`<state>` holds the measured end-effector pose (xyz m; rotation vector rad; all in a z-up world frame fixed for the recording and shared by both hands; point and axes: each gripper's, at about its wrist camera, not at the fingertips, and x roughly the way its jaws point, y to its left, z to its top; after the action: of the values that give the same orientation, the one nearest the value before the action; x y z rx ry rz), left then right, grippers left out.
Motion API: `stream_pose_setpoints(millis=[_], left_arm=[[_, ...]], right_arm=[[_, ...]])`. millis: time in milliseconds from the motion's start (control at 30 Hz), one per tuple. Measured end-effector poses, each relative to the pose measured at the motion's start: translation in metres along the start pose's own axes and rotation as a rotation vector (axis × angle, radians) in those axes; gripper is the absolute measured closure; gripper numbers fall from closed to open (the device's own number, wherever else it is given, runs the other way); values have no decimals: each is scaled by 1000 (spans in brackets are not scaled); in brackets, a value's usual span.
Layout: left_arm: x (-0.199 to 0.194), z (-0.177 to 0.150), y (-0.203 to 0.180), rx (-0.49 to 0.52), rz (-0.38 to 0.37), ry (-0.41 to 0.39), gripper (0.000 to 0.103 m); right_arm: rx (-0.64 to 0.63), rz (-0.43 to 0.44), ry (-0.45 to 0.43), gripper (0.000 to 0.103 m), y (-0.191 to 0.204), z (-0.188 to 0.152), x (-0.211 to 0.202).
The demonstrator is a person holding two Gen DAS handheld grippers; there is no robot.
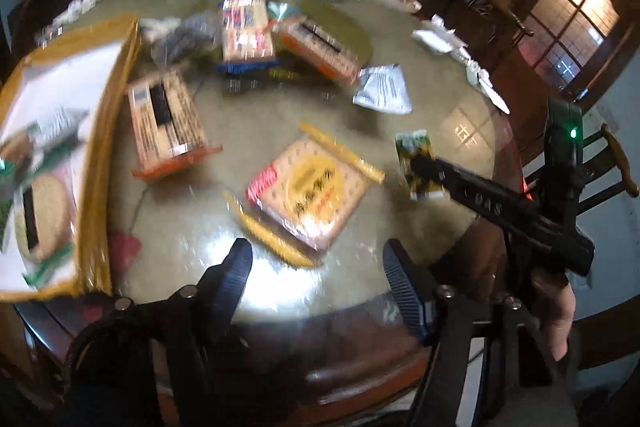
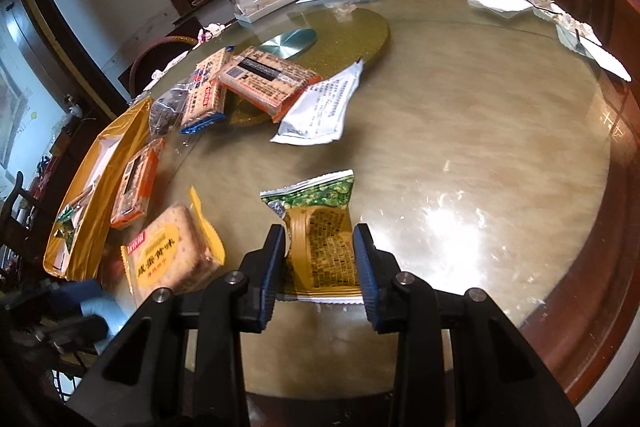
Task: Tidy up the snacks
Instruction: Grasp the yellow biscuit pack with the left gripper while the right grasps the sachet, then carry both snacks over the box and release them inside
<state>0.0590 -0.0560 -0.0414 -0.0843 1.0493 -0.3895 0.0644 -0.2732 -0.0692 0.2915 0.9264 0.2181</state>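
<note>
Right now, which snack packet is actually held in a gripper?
The green-topped snack packet, pinched between the right gripper fingers. The other packets all lie loose on the table.

The right gripper (image 2: 319,269) was clamped on the green and gold snack packet (image 2: 320,227), its blue pads (image 2: 272,267) pressed against the packet's two sides, the packet's printed back facing the camera. The left gripper (image 1: 316,279), nearer the gold box (image 1: 100,155) than that packet, had its fingers (image 1: 236,275) spread wide with nothing between them.
</note>
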Motion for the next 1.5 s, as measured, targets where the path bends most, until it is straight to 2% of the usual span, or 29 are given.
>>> stream_pose_setpoints(millis=[167,267,333,367,600,767,800,833,1000,1200,1500], left_arm=[[22,24,-8,140,44,-31,31],[45,29,-11,217,46,-3,30],[55,30,-16,253,91,-27,28],[59,30,-19,268,110,-14,27],[54,13,-25,284,98,37,28],[58,17,-19,233,118,28,28],[59,18,-18,225,117,31,29],[60,17,-17,217,116,28,34],[55,9,-18,209,142,-27,35],[33,5,0,86,75,-96,35],[-11,2,19,-21,33,-180,35]], right_arm=[[4,3,1,66,2,-3,-2],[5,6,-2,66,2,-4,-2],[12,10,-3,66,1,-5,-2],[13,10,-2,66,1,-5,-2],[1,17,-8,66,4,-7,-3],[-9,13,-7,66,7,-7,-1],[-13,9,-7,66,7,-7,-1],[-13,7,-7,66,8,-7,-1],[-31,0,-3,66,14,-9,-1],[-45,-2,-2,67,19,-10,0],[-138,-91,12,64,40,-11,7]])
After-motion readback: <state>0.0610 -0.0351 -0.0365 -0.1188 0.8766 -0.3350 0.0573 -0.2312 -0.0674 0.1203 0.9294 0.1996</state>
